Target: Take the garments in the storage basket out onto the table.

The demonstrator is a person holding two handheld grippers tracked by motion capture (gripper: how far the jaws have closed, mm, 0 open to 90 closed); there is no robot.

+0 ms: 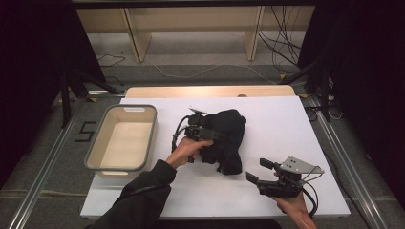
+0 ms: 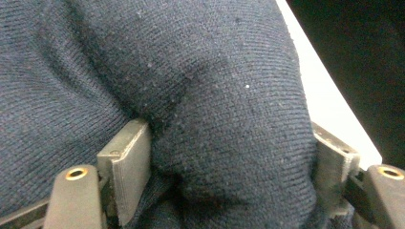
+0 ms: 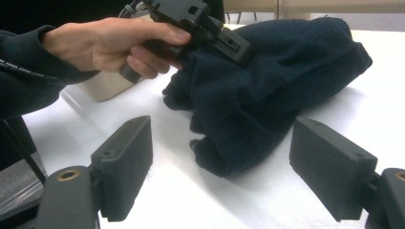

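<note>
Left gripper (image 1: 210, 132) clamped on a thick fold of the dark knit garment (image 1: 224, 138), bunched between its fingers (image 2: 129, 167). Right gripper (image 1: 260, 171) spread wide, empty, garment just ahead. Probably lifting toward the bin (image 1: 93, 152); needs firm hold.

Dark knitted cloth (image 2: 215, 95), finely ribbed and matt; ridged matt pads (image 3: 125, 164); smooth white tabletop (image 1: 286, 124).
</note>
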